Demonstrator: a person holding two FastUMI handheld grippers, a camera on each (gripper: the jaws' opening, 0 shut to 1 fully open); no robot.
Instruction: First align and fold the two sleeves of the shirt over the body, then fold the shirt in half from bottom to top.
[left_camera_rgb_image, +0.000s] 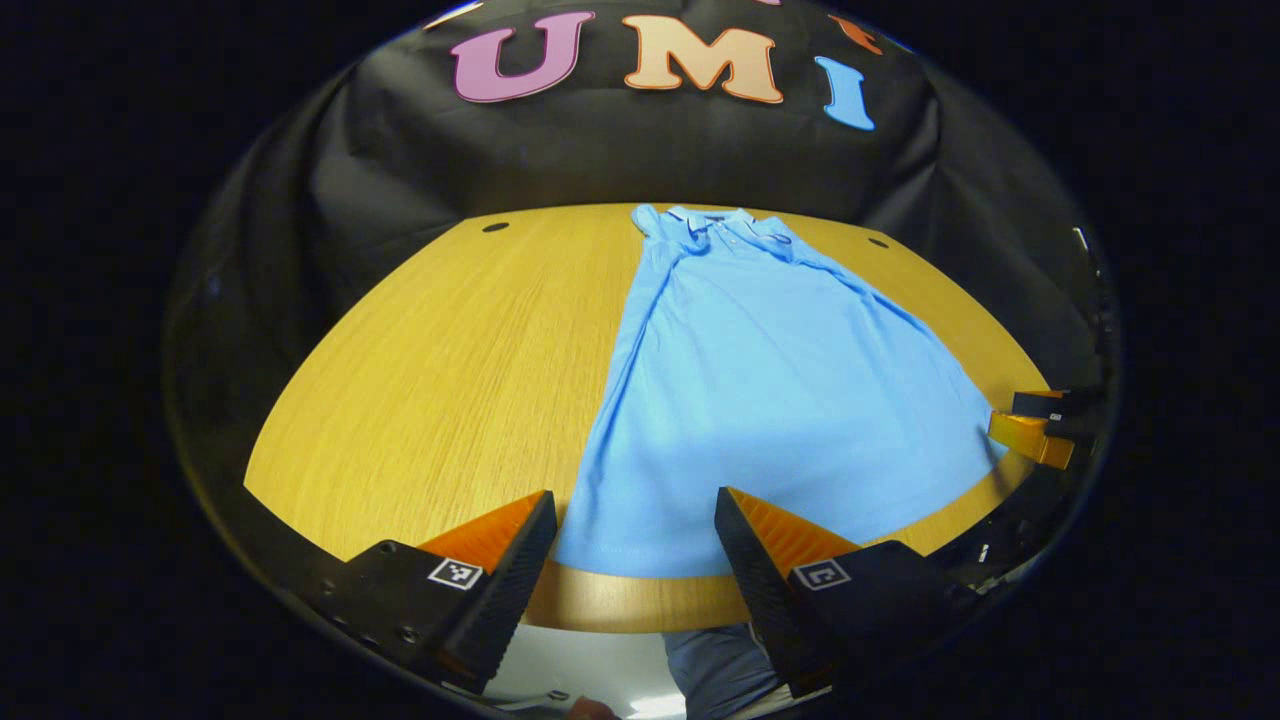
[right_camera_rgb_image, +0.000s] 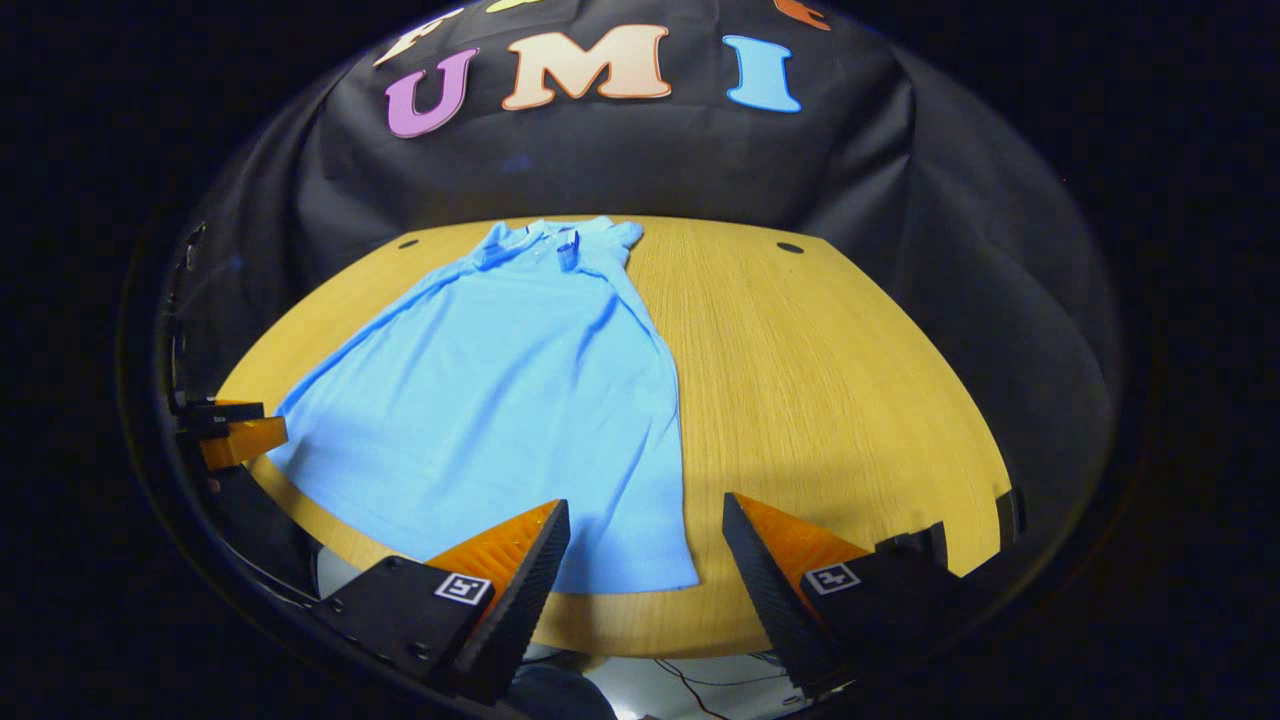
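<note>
The shirt (left_camera_rgb_image: 760, 400) lies flat mid-frame on the table (left_camera_rgb_image: 450, 380), sleeves seemingly folded in. Both the left gripper (left_camera_rgb_image: 635, 545) and right gripper (right_camera_rgb_image: 645, 550) gape wide, empty, at the hem. Next, I judge: pinch hem corners, fold upward.

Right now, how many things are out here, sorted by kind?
Light blue polo shirt: 1, lying flat with its collar at the far edge.
Wooden table: 1.
Claws: 2, the left claw and the right claw, both open above the shirt's near hem.
Total: 4.
</note>
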